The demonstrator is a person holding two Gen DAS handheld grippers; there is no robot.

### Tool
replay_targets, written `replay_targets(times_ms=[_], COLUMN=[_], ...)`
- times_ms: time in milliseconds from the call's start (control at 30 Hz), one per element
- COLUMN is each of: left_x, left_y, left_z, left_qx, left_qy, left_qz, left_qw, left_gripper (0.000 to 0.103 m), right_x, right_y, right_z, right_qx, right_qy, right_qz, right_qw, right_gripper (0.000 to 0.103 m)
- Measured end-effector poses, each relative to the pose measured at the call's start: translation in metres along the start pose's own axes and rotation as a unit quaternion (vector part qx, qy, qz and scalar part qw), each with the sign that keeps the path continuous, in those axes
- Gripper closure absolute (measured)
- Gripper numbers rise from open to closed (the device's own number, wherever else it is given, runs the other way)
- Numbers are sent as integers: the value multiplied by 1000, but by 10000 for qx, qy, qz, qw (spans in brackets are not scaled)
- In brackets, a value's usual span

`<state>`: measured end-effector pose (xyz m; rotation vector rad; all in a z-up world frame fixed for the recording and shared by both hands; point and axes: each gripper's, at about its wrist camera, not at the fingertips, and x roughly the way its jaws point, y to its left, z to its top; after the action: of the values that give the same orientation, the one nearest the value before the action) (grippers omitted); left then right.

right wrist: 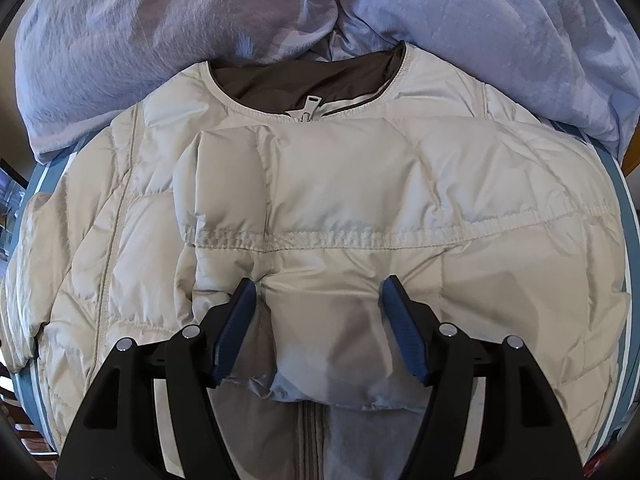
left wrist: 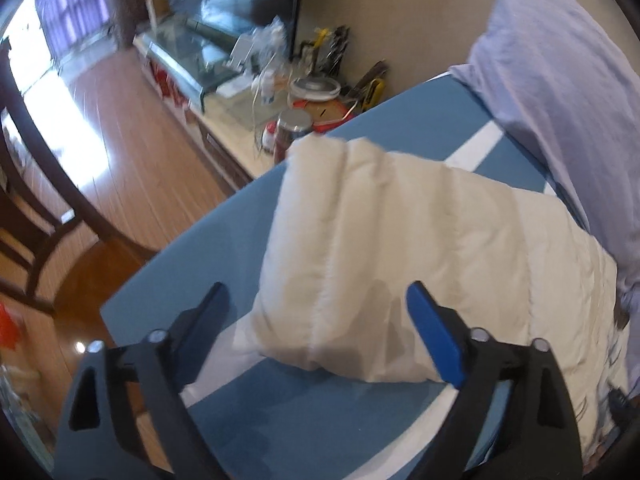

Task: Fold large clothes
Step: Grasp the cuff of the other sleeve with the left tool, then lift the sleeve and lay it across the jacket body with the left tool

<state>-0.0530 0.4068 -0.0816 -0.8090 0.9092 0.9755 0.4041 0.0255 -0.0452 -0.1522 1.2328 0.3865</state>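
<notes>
A cream quilted puffer jacket (right wrist: pixel 340 184) lies front up on a blue table (left wrist: pixel 248 232), its collar and zipper pull (right wrist: pixel 310 108) at the far side and its sleeves folded across the chest. My right gripper (right wrist: pixel 318 292) is open, its fingers straddling the lower end of a folded sleeve. In the left wrist view the jacket's side (left wrist: pixel 400 248) shows as a padded bundle. My left gripper (left wrist: pixel 316 300) is open, just above the table at the jacket's edge, holding nothing.
A lilac blanket (right wrist: pixel 160 40) is piled behind the jacket's collar; it also shows in the left wrist view (left wrist: pixel 560 80). Past the table's left edge are a wooden floor (left wrist: pixel 120 140), a dark chair (left wrist: pixel 36 200) and a low cabinet with jars and clutter (left wrist: pixel 296 112).
</notes>
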Motion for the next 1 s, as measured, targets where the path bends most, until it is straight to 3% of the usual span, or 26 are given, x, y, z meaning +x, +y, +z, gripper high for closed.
replay_targets(times_ms=[100, 233, 300, 367, 467, 533, 700, 1000], left_x=[12, 11, 12, 12, 11, 6, -18, -87], left_y=[12, 7, 5, 2, -3, -10, -28, -108], left_z=[-3, -5, -4, -4, -2, 0, 8, 23], left_qx=[-394, -351, -303, -296, -318, -200, -16, 573], left_qy=[209, 101, 75, 69, 43, -45, -354, -1005], left_qz=[-203, -167, -154, -281, -383, -335, -379, -1144], left_qw=[9988, 9992, 9994, 9991, 9988, 9992, 9987, 9867], left_gripper=[30, 35, 45, 64, 80, 85, 88, 89], right_x=[-1, -4, -4, -4, -6, -7, -16, -42], right_y=[-1, -2, -2, -2, -2, -3, -7, -17], right_z=[-2, -6, -6, -6, -7, -8, -13, -24], right_qx=[9, 31, 40, 52, 70, 81, 83, -77], right_qy=[1, -2, -2, -2, -7, -13, -100, -374], right_qz=[26, 52, 54, 58, 78, 118, 242, 413], right_qw=[10000, 10000, 10000, 10000, 9999, 9999, 9996, 9984], right_gripper=[35, 35, 34, 34, 34, 33, 31, 27])
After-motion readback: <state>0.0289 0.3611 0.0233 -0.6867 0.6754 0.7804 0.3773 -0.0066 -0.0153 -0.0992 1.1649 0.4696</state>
